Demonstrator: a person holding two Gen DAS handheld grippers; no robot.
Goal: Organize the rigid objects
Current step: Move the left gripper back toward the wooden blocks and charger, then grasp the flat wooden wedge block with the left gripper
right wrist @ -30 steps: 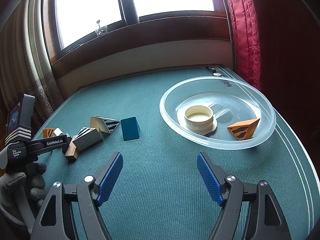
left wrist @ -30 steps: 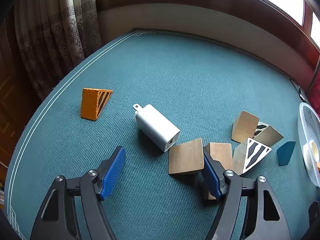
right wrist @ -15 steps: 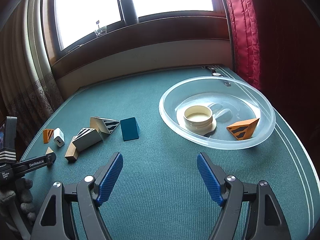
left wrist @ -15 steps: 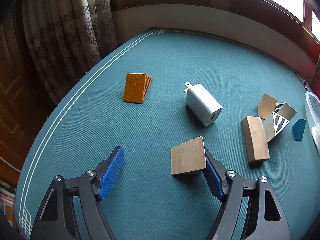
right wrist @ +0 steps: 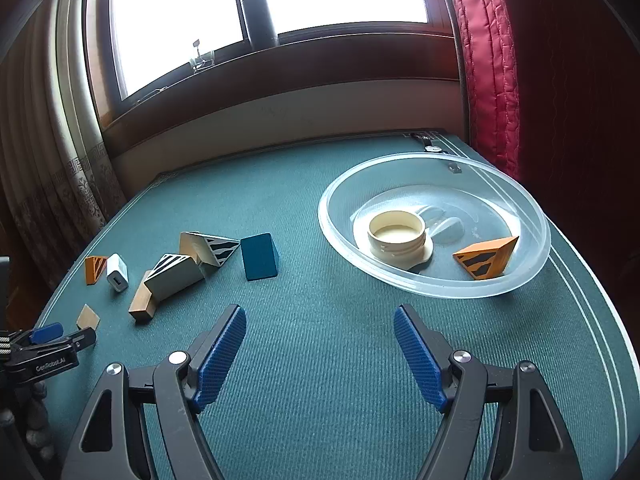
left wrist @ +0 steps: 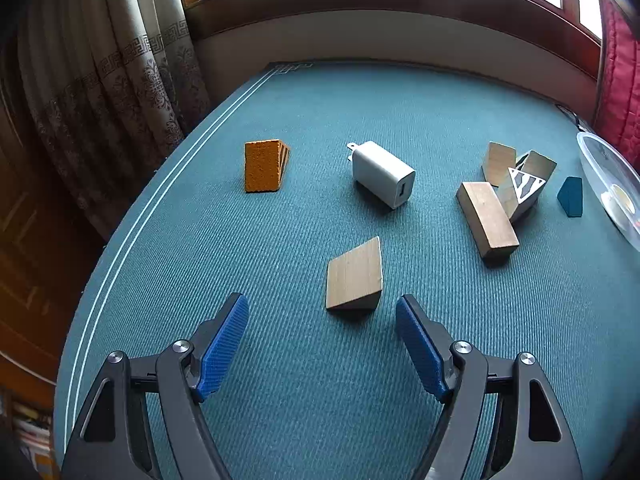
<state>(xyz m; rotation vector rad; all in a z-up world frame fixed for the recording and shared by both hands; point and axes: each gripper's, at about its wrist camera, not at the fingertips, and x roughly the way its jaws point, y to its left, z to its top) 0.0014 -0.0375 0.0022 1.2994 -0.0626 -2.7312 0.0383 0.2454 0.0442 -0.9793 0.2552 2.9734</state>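
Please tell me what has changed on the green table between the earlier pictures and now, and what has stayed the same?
The left gripper drew back toward the table's near left edge, open and empty. The plain wooden wedge, earlier against its right finger, now lies free ahead of it, dragged away from the long wooden block. Nothing was grasped. The right gripper, the clear plastic bowl and the white charger stayed as they were.
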